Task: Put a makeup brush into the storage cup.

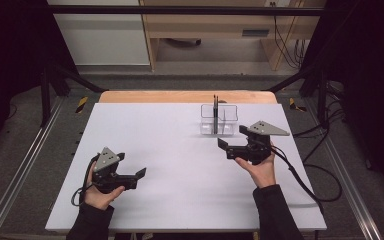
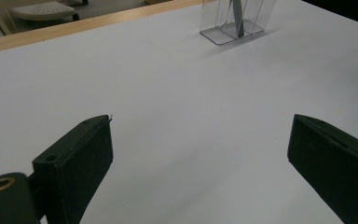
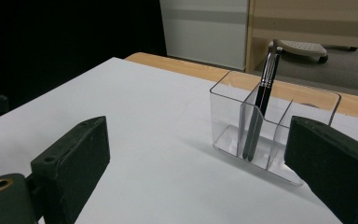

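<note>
- Clear plastic: we see a divided organizer point(image 1: 219, 120) standing near the far edge of the white table point(image 1: 180, 165), with a black pen point(image 3: 261, 105) leaning upright in it.
- Our right gripper point(image 1: 232, 138) sits just beside it, jaws spread wide, gripping nothing.
- Our left gripper point(image 1: 136, 175) rests well apart, also wide and empty.

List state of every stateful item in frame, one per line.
Pen: standing tilted in the organizer's middle compartment, not held.
Clear organizer: upright on the table, other compartments look empty.
Left claw: open, nothing between its jaws.
Right claw: open, nothing between its jaws, just short of the organizer.
</note>
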The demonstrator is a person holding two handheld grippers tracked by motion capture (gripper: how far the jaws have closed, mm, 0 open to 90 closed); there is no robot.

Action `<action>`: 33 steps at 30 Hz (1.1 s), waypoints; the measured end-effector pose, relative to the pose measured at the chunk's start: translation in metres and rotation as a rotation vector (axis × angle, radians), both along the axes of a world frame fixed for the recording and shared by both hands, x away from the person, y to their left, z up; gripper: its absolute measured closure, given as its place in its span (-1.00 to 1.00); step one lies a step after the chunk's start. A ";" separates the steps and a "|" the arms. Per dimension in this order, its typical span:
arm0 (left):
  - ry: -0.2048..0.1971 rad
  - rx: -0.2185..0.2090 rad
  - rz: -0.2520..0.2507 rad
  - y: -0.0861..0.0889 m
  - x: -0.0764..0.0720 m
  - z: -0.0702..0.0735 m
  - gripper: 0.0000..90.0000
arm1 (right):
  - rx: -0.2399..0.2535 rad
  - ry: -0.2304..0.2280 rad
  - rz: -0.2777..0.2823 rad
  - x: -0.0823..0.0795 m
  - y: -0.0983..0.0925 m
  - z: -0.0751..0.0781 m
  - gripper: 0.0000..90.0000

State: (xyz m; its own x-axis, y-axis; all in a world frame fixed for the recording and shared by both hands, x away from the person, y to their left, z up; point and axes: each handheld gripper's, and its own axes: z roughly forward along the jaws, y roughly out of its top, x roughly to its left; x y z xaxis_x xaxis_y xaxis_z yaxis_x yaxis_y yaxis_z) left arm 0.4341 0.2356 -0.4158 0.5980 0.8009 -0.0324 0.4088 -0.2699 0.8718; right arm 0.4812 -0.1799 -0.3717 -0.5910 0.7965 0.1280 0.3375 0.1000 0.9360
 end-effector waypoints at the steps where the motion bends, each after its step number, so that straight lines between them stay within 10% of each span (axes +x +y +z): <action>1: 0.001 0.001 0.000 0.000 0.000 0.000 -0.87 | -0.001 -0.002 0.002 -0.002 0.000 0.000 -0.84; 33: 0.005 0.002 -0.003 0.000 -0.001 -0.004 -0.87 | -0.011 0.023 -0.005 -0.045 -0.033 -0.036 -0.85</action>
